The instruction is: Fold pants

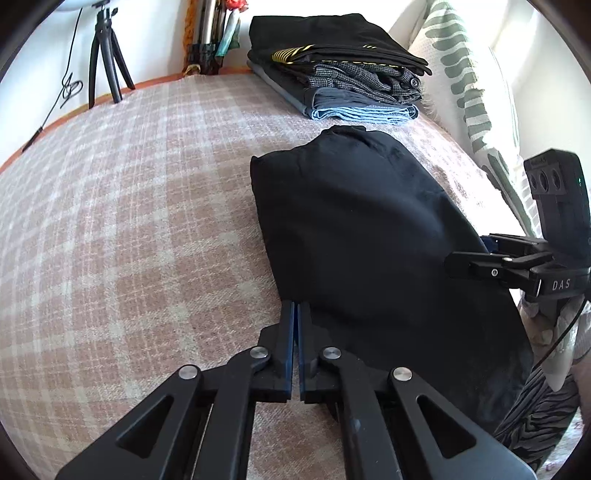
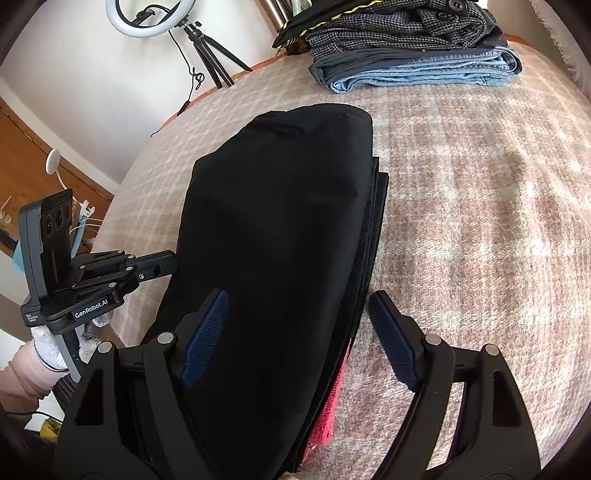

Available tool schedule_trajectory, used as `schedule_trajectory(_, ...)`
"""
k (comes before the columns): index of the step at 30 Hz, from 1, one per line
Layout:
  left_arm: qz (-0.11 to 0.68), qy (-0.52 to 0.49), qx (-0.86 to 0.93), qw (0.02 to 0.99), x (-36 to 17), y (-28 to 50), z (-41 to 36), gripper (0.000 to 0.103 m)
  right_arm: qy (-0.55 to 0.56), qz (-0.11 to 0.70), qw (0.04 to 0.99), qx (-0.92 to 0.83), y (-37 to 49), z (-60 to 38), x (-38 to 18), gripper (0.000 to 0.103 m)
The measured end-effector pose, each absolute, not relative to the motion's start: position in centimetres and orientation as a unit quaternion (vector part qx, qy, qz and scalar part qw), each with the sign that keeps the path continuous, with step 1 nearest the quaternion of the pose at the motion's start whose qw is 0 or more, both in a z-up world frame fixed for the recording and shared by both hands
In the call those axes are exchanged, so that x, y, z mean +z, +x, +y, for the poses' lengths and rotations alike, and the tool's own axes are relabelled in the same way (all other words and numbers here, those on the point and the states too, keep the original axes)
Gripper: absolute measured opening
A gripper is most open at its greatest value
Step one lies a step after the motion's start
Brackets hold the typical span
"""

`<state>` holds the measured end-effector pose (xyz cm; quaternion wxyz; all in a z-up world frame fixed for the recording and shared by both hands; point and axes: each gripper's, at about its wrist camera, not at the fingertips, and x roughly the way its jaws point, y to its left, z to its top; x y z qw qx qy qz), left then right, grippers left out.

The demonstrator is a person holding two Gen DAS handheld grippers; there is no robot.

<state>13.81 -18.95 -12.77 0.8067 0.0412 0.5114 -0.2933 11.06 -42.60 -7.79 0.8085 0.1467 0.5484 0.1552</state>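
Black pants [image 1: 369,229] lie folded into a thick bundle on the plaid bed cover [image 1: 129,221]; they also show in the right wrist view [image 2: 280,229]. My left gripper [image 1: 296,306] is shut, its tips at the bundle's near left edge; I cannot tell whether it pinches cloth. It shows from the side in the right wrist view [image 2: 171,264]. My right gripper [image 2: 297,306] is open, its jaws straddling the near end of the bundle. It shows in the left wrist view [image 1: 454,264] at the bundle's right edge.
A stack of folded clothes [image 1: 340,70] sits at the far end of the bed, also in the right wrist view [image 2: 406,48]. A patterned pillow [image 1: 465,85] lies along the right. A tripod [image 1: 105,62] and ring light [image 2: 147,18] stand beyond the bed edge.
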Motion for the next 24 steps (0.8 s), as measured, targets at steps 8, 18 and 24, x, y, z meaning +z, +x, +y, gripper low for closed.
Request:
schedule_trajectory(8,0.552,-0.023,-0.308,0.774,-13.7,15.4,-17.8,0.005,0.148,0.543,0.808,0.176,10.6,-43.1,-7.9,0.081)
schedule_trajectory(18,0.556,-0.111,-0.367,0.738,-14.1,17.2,-17.9,0.075,0.168,0.537,0.809,0.171,10.5,-43.3,-8.1,0.056)
schedule_trajectory(24,0.520,-0.052,-0.354,0.775,-13.6,16.5,-20.5,0.076,0.182,0.537,0.805,0.174,10.4,-44.2,-8.2,0.048)
